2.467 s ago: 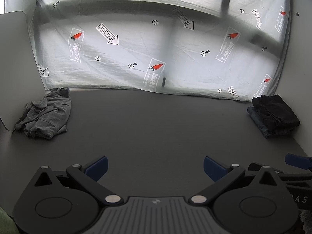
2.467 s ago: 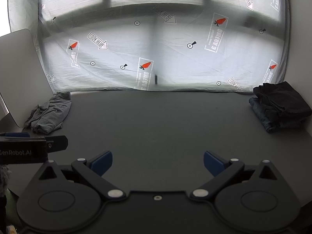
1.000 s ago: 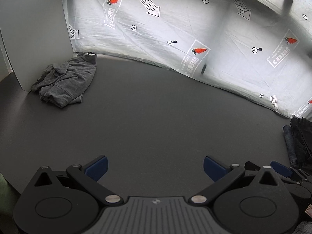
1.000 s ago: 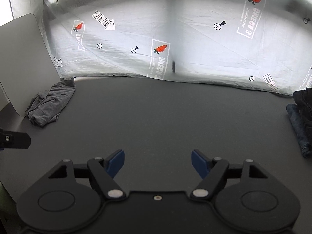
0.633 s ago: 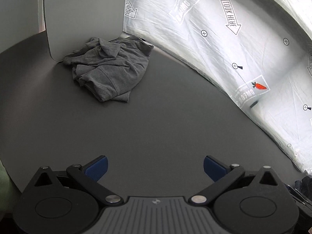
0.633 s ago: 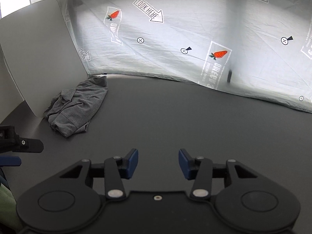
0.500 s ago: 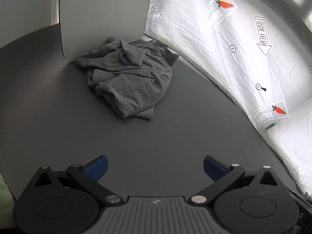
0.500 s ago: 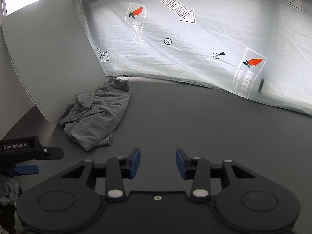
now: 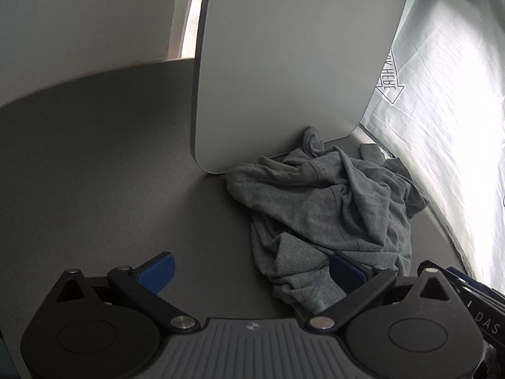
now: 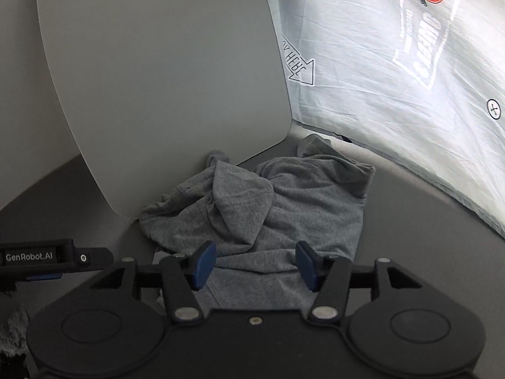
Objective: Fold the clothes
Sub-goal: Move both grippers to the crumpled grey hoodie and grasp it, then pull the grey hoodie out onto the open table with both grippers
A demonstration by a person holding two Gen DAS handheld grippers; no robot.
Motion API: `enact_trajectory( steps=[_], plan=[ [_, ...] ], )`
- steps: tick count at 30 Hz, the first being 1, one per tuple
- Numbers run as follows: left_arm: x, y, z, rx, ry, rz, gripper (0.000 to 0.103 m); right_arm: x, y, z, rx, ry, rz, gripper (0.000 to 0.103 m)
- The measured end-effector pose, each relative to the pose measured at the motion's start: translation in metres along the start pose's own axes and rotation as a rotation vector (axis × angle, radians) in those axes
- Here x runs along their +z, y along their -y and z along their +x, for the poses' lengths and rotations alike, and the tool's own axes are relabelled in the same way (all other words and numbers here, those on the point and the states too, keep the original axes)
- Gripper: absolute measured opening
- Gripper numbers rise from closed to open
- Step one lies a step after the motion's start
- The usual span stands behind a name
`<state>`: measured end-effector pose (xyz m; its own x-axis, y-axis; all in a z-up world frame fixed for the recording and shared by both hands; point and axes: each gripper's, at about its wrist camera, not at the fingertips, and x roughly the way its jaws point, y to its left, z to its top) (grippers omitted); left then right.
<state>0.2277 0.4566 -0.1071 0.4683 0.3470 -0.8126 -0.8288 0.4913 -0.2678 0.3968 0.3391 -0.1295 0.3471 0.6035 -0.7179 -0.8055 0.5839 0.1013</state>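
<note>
A crumpled grey garment [image 9: 331,214] lies in a heap on the dark table [image 9: 94,173], against the foot of a leaning pale board. My left gripper [image 9: 252,270] hovers wide open at the heap's near left edge; its right pad overlaps the cloth and its left pad is over bare table. In the right wrist view the garment [image 10: 284,208] fills the middle. My right gripper [image 10: 255,265] is low over the garment's near part. Its jaws are opening, with cloth lying between and beneath the blue pads, and nothing is pinched.
The pale grey board [image 10: 157,79] stands tilted behind the garment. A white printed sheet [image 10: 410,94] hangs along the table's back edge at the right. The left gripper's body [image 10: 38,257] shows at the left of the right wrist view. Bare table [image 10: 426,221] lies right of the heap.
Both grippers swept left across the table and down to the grey garment, now close under them. The right jaws narrowed, then widened again. The dark clothes pile has left view.
</note>
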Motion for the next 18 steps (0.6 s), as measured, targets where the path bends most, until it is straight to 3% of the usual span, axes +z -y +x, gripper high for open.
enact_trajectory(
  steps=[2, 4, 5, 7, 12, 14, 18],
  plan=[
    [0.005, -0.009, 0.004, 0.042, 0.011, -0.016, 0.103, 0.009, -0.01, 0.039, -0.018, -0.032, -0.021, 0.064],
    [0.008, -0.015, 0.007, 0.065, 0.004, -0.041, 0.103, 0.013, -0.017, 0.069, -0.034, -0.071, -0.024, 0.057],
    [0.008, -0.017, 0.006, 0.057, -0.004, -0.05, 0.103, 0.012, -0.019, 0.073, -0.045, -0.055, -0.036, 0.022],
    [0.009, -0.02, 0.002, 0.04, -0.017, -0.064, 0.103, 0.011, -0.02, 0.06, -0.049, 0.032, -0.03, 0.004],
    [0.003, -0.007, -0.034, 0.029, 0.059, 0.0, 0.103, 0.017, 0.003, -0.064, -0.082, 0.263, 0.072, 0.003],
    [-0.001, 0.001, -0.048, 0.026, 0.084, 0.027, 0.103, 0.01, 0.022, -0.135, -0.198, 0.364, 0.069, 0.003],
    [-0.02, 0.025, -0.076, -0.058, 0.102, 0.065, 0.103, -0.041, 0.076, -0.289, -0.575, 0.484, 0.091, 0.003]
  ],
)
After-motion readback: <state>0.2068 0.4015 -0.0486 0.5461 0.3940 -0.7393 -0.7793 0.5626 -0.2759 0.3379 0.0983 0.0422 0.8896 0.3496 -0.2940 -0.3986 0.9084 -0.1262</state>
